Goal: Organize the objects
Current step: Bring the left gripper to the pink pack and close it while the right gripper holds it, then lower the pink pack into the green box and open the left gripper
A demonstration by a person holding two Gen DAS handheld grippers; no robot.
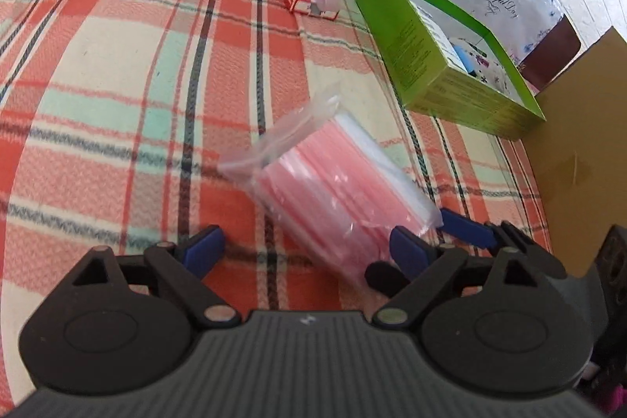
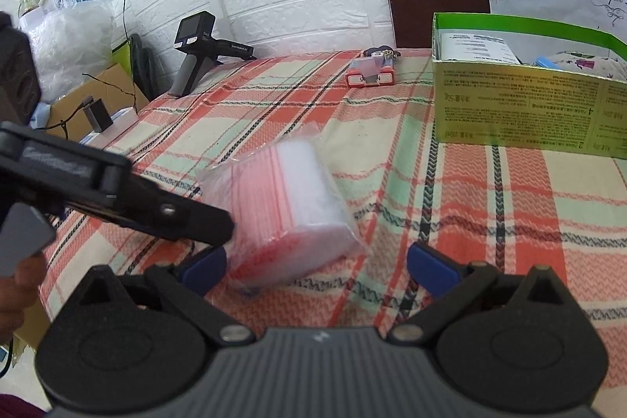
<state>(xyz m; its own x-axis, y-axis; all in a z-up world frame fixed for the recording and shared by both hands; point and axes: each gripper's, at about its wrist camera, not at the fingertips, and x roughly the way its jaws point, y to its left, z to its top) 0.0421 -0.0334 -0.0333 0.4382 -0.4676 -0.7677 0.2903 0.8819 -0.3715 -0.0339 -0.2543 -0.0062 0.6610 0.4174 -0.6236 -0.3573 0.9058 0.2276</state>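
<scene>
Status: sorting partly done. Green box [image 2: 521, 112] at the table's far side already holds a few items. Pack of zip bags [image 1: 337, 190] lies on the plaid cloth [image 1: 117, 85], outside the box. Left gripper [image 1: 305, 245] spread wide, pack between its fingers, pads not pressing. Right gripper [image 2: 317, 265] also spread, empty, with the pack just ahead. Small red items [image 2: 370, 75] sit at the far edge, unsorted. Remaining, by my judgement: pack and red items into the box.
</scene>
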